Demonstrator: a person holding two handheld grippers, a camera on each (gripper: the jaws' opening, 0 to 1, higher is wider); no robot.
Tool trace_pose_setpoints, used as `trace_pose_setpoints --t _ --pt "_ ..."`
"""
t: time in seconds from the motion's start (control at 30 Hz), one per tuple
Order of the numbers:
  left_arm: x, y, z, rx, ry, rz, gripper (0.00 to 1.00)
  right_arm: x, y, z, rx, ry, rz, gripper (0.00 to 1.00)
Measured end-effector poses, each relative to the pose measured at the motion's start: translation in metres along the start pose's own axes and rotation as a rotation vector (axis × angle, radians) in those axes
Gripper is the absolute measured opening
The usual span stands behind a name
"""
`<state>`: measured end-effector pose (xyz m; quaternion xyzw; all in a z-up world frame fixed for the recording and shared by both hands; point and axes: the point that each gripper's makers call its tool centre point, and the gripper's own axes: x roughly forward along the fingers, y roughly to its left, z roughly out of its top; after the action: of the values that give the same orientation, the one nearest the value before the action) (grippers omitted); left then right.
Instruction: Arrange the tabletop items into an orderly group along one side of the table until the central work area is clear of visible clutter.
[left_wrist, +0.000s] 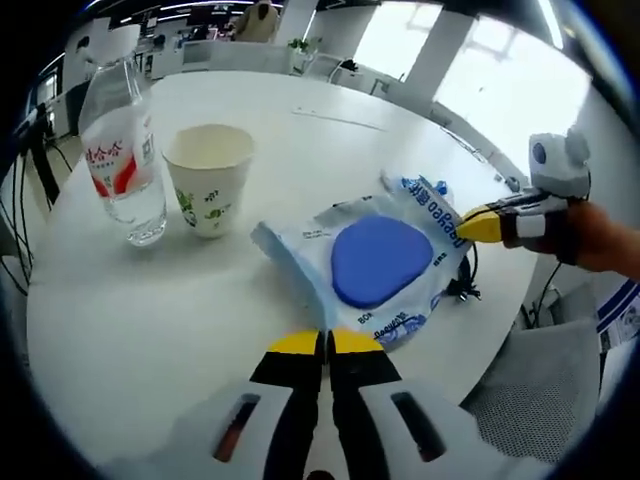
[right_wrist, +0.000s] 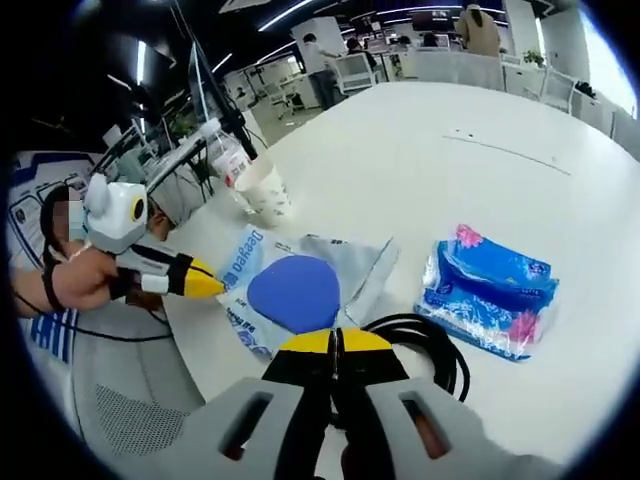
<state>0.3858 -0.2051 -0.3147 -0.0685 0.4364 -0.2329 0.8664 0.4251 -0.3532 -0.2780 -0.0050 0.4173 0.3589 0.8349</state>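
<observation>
A clear plastic packet with a blue oval pad inside lies on the white round table. My left gripper is shut on its near edge. Across the packet, my right gripper has its yellow tip on the far edge. In the right gripper view the same packet sits just above my right gripper, whose jaws are shut on its edge, and the left gripper pinches the packet's left side. A water bottle and a paper cup stand side by side at the left.
A blue tissue pack with pink flowers lies right of the packet, a coiled black cable between them. Bottle and cup stand near the table edge. A grey mesh chair sits beside the table.
</observation>
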Motion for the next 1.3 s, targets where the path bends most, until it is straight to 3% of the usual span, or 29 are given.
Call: trace_pose_setpoints --t 0.73,1.03,1.3 --pt "0.025 -0.012 0.005 -0.016 0.025 -0.020 0.00 0.023 -0.031 0.040 -0.089 0.023 -0.038 0.00" --pt "0.028 -0.005 0.011 -0.035 0.020 -0.010 0.00 0.036 -0.044 0.036 -0.067 0.047 -0.037 0.00" --pt "0.035 -0.005 0.017 -0.068 0.007 -0.010 0.00 0.037 -0.059 0.023 0.027 0.028 -0.074 0.00"
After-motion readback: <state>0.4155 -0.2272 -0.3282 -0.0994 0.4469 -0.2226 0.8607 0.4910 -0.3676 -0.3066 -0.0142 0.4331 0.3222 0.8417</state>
